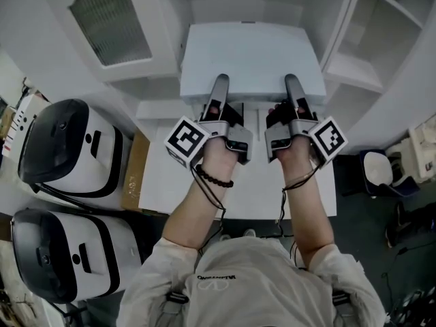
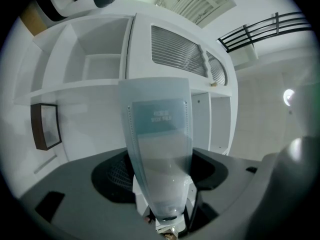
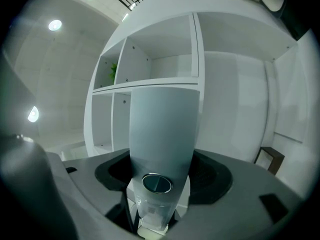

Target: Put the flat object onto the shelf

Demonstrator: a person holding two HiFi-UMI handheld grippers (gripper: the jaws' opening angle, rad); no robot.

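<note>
The flat object is a pale blue-white box file (image 1: 252, 56), held level in front of me over the white table (image 1: 163, 182). My left gripper (image 1: 219, 90) is shut on its near edge at the left. My right gripper (image 1: 294, 88) is shut on the same edge at the right. In the left gripper view the box file (image 2: 157, 134) runs up between the jaws, showing its printed label. The right gripper view shows the file's spine (image 3: 162, 129) with its round metal finger hole (image 3: 157, 183). White shelf compartments (image 3: 160, 59) stand beyond it.
An open white shelf unit (image 1: 354, 67) stands at the right, and a cabinet with a slatted door (image 1: 109, 26) at the left. Two white-and-black helmet-shaped devices (image 1: 68, 148) (image 1: 61, 254) sit at my left beside a cardboard box (image 1: 136, 172). A dark picture frame (image 2: 45, 126) leans in a lower compartment.
</note>
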